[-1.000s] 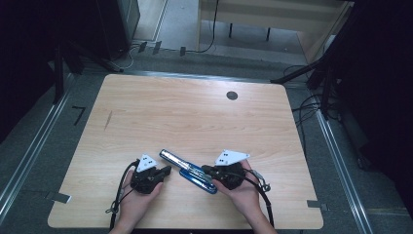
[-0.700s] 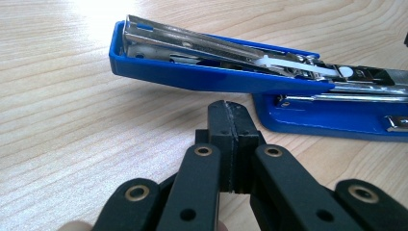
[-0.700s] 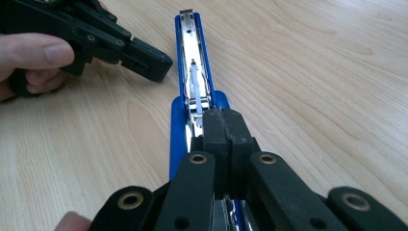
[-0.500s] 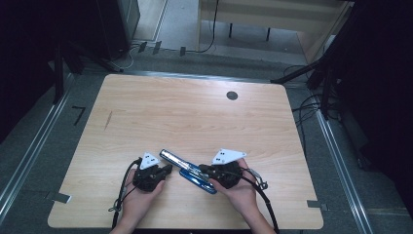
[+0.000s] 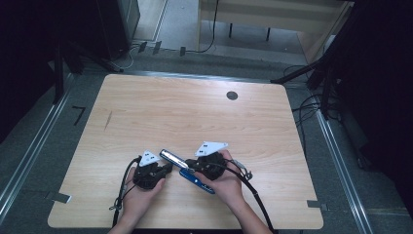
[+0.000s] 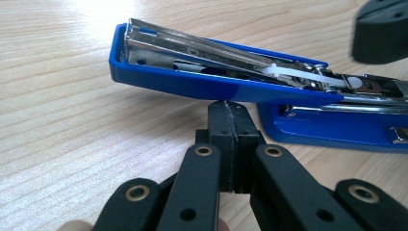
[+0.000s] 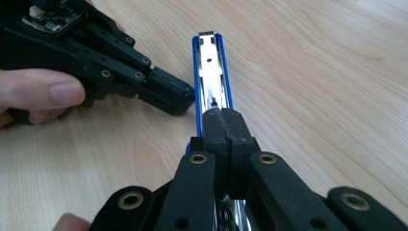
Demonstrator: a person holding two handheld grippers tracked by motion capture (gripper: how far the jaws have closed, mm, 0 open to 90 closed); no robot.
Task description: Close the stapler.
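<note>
A blue stapler (image 5: 197, 181) lies swung open near the table's front edge, its silver magazine (image 5: 170, 157) pointing back-left. In the left gripper view the raised upper arm (image 6: 192, 82) stands above the blue base (image 6: 337, 130). My left gripper (image 6: 231, 115) is shut, its tip right under the upper arm's blue edge; I cannot tell if they touch. My right gripper (image 7: 225, 120) is also shut and rests over the magazine (image 7: 211, 72), pointing along it. The left gripper (image 7: 163, 94) sits just to the side of the magazine there. Both grippers (image 5: 168, 168) (image 5: 189, 168) flank the stapler.
The wooden table (image 5: 195, 112) has a round black grommet (image 5: 232, 95) at the back right. Cables trail from both grippers off the front edge. Dark floor, rails and furniture legs surround the table.
My right gripper has slid left along the stapler, closer to the left gripper. The left gripper and the stapler have kept their places.
</note>
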